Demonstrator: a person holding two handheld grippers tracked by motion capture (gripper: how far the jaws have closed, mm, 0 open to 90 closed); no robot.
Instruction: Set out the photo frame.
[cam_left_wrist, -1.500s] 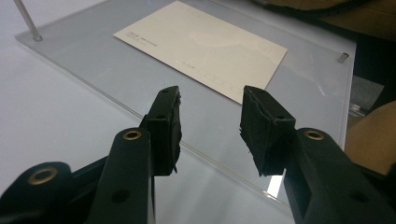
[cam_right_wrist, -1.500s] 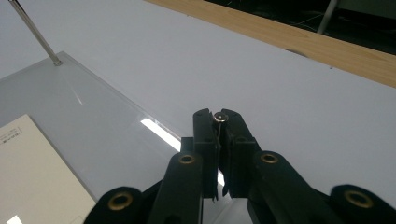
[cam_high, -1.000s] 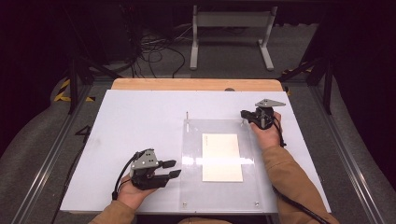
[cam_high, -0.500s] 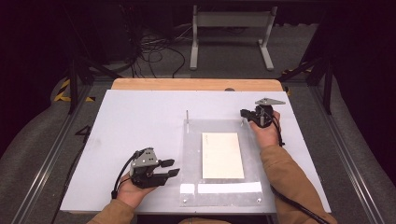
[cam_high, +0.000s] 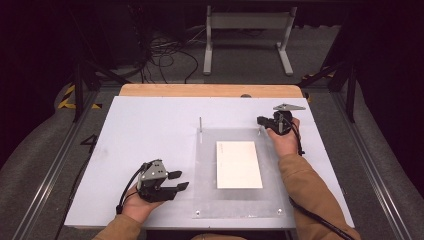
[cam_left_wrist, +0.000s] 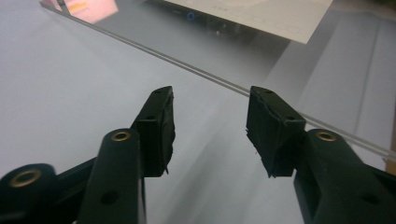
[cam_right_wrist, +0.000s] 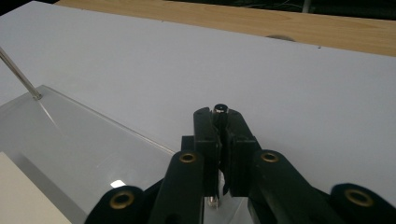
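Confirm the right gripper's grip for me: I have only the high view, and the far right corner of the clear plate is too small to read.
Observer: In the right gripper view, the right gripper is shut on the upright metal pin. The pin's top shows just above the pads.
Operator: Now check the left gripper.
Observer: It is open with nothing between its jaws, which have just been opening.
Operator: Report what it faces.
Observer: Its jaws point at an edge of the clear plate and stop short of it.
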